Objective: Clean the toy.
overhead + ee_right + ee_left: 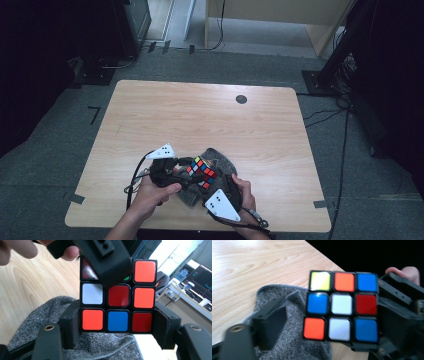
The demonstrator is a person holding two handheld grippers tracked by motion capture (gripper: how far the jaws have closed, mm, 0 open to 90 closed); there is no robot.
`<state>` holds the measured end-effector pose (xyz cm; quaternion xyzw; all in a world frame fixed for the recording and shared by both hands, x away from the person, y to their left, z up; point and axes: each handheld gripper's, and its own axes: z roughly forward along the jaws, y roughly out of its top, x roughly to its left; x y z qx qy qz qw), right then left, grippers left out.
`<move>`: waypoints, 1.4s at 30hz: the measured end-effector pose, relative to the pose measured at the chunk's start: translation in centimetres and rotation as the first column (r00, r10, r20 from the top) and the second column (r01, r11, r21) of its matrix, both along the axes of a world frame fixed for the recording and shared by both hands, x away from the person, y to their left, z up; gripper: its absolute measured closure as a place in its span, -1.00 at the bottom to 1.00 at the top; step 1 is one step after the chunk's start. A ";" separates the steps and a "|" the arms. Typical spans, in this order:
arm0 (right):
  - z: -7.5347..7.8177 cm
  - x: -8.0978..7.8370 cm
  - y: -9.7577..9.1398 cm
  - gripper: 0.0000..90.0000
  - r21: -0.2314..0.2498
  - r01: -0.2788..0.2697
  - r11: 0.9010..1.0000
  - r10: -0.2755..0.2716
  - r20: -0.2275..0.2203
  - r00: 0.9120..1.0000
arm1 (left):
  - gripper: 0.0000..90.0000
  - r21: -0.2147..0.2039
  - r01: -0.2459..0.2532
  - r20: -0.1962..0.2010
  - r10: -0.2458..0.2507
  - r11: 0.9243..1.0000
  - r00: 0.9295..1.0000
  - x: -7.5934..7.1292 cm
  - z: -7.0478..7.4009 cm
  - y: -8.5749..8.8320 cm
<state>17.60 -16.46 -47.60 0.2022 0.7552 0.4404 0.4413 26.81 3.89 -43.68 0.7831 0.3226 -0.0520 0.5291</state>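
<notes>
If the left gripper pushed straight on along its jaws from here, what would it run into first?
Most likely the puzzle cube, which sits right ahead of the left gripper; its jaws stand apart. Depth is unclear. The right gripper clamps the cube's lower row over the grey cloth.

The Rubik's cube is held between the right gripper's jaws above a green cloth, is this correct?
Not quite: the cloth is grey, not green, as the right gripper view shows. The Rubik's cube is indeed held between the jaws of the right gripper, above that cloth.

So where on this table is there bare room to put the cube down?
The table is bare from the grey cloth to the far edge, apart from a black disc, and along both sides. The near middle is crowded: cloth, cube, both grippers.
</notes>
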 end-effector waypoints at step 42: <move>-2.9 4.4 0.8 -0.17 0.179 0.110 0.978 0.010 -0.565 0.825 | -0.25 -0.155 -0.163 0.092 0.179 0.974 0.980 0.7 0.4 4.9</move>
